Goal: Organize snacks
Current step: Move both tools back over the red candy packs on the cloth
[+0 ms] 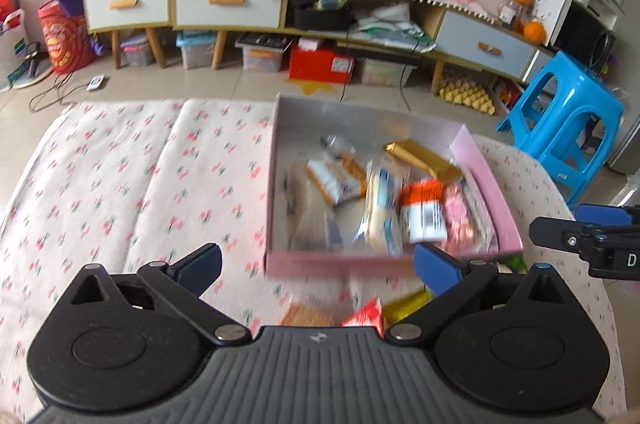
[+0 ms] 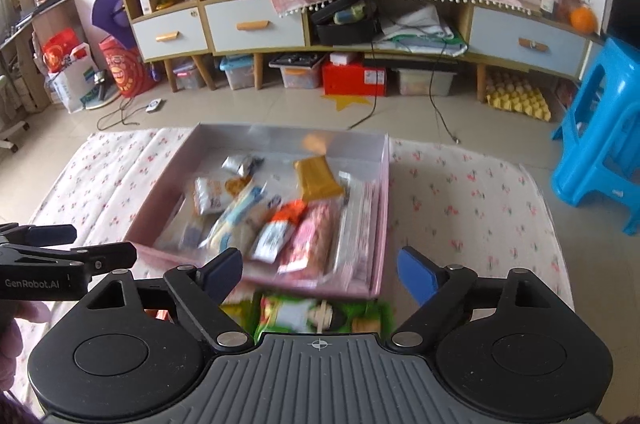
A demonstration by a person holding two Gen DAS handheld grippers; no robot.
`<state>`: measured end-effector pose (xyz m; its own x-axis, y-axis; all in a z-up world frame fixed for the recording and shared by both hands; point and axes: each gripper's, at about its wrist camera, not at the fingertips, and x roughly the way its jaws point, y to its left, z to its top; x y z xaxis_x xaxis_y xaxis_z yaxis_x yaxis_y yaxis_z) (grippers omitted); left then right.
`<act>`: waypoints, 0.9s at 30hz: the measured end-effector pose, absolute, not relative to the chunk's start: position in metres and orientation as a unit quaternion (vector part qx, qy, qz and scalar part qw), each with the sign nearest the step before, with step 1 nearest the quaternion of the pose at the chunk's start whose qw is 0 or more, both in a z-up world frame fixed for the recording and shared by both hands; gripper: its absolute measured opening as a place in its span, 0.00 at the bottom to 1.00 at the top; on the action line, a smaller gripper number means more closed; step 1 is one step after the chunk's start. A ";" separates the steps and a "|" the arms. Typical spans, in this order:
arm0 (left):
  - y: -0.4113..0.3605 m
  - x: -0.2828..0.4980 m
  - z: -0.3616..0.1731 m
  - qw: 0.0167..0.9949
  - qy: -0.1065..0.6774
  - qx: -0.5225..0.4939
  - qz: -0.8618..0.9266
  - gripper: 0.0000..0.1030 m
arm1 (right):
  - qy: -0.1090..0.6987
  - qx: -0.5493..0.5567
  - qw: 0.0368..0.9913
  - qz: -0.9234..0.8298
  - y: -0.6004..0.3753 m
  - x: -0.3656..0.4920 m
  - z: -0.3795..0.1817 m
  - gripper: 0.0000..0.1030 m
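Snacks (image 1: 376,195) lie jumbled in a shallow pink box (image 1: 486,179) on a cherry-print cloth (image 1: 120,183); in the left wrist view the box sits ahead and a little to the right of the left gripper (image 1: 318,264), which tilts down toward the cloth with its 2 blue-padded jaws spread wide and nothing between them. Beneath that gap, near the camera, more blurred packets rest on the cloth: an orange one (image 1: 308,316), a red-and-white one (image 1: 366,316) and a yellow one (image 1: 408,302), none touched by the pads. At the right edge the other tool's black fingers reach in from the side. In the right wrist view the right gripper (image 2: 320,274) also points downward, jaws released and wide, holding nothing. A green packet (image 2: 320,316) lies on the cloth directly below the gap, just near of the box's front wall (image 2: 256,278). The box with its gold bar (image 2: 318,177) and pink packet (image 2: 312,236) stands just beyond the fingertips. The left tool shows at the left edge, level with the box's near corner.
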<state>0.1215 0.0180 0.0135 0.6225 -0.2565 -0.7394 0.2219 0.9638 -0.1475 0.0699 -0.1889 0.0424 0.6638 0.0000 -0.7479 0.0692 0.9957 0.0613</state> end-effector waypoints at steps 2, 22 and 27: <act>0.021 0.115 0.013 0.897 0.424 -0.021 -0.128 1.00 | 0.414 0.045 0.909 -0.020 -0.187 0.061 0.042 0.85; 0.022 0.076 -0.024 0.899 0.401 0.021 -0.176 0.98 | 0.424 -0.021 0.906 -0.005 -0.191 0.006 -0.007 0.89; 0.016 0.071 -0.035 0.879 0.433 0.001 -0.198 0.90 | 0.435 -0.082 0.897 0.004 -0.190 -0.003 -0.025 0.89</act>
<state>0.0710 0.0157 -0.0345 0.5464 -0.3473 -0.7621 0.3482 0.9218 -0.1705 -0.0029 -0.1903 -0.0248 0.6218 -0.0635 -0.7806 -0.0784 0.9867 -0.1427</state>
